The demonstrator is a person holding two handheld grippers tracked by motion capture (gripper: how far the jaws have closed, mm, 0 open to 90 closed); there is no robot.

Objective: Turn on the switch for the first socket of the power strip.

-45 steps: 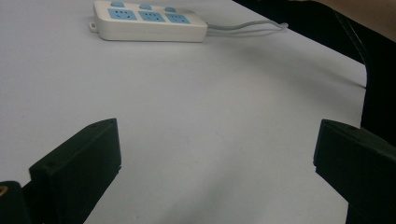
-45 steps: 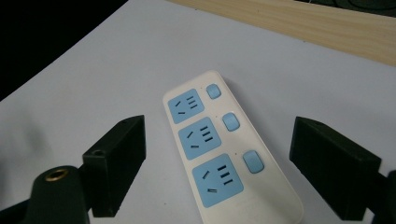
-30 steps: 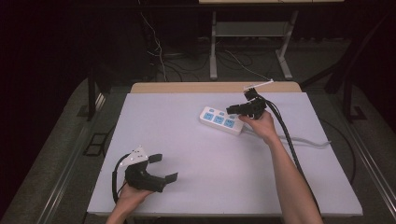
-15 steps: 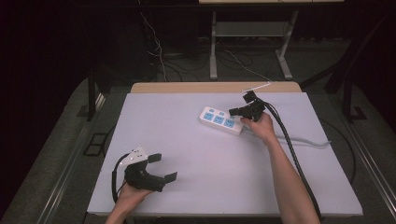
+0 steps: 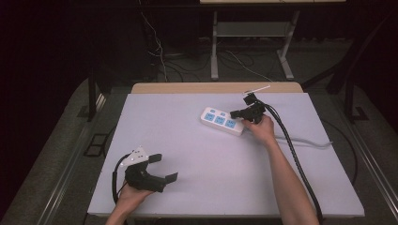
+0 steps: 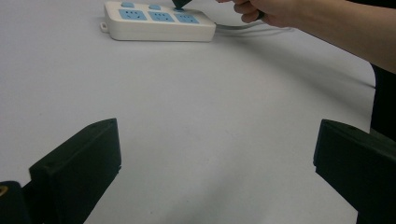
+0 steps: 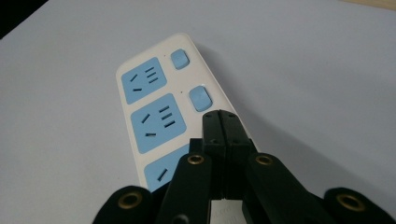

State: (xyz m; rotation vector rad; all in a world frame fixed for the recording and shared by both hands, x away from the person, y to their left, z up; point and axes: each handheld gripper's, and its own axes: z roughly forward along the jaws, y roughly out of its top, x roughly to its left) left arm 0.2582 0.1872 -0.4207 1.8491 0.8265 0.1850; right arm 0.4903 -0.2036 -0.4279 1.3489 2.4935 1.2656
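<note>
A white power strip with three blue sockets and blue switches lies flat on the far middle of the table. My right gripper is shut, its jaws pressed together with nothing between them. In the right gripper view the closed tips sit over the strip just below the middle switch, hiding the nearest switch; whether they touch is unclear. My left gripper rests open at the near left of the table, with nothing between its jaws. The left gripper view shows the strip far ahead.
The white table top has bare room between the two grippers. The strip's grey cord runs right across the table. The right gripper's black cable trails along the forearm toward the near edge.
The right gripper has shifted very slightly over the strip's end. The left gripper has kept still.
</note>
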